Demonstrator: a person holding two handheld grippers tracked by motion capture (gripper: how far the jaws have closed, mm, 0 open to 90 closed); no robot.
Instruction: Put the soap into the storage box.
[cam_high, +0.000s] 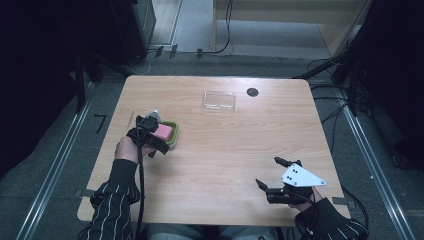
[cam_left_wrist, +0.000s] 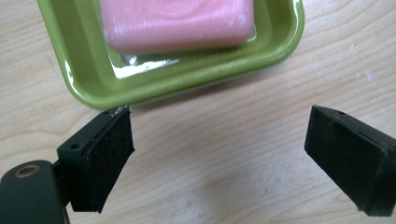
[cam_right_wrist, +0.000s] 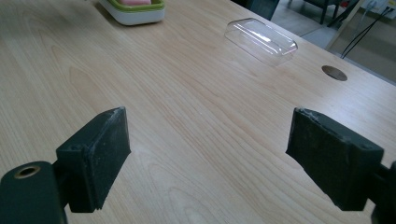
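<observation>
The left gripper (cam_high: 159, 131) was held over the table (cam_high: 225, 150) at about nine o'clock, jaws spread wide with nothing between them, just beside the green soap dish (cam_left_wrist: 187, 79) carrying the pink soap bar (cam_left_wrist: 177, 21). The right gripper (cam_high: 269, 174) was kept near five o'clock, jaws likewise apart and empty. The clear lid (cam_high: 218, 100) was seen lying at twelve o'clock, well apart from the dish. If the dish's slick rim were pinched off-centre, it could be tipped and the soap slid out.
</observation>
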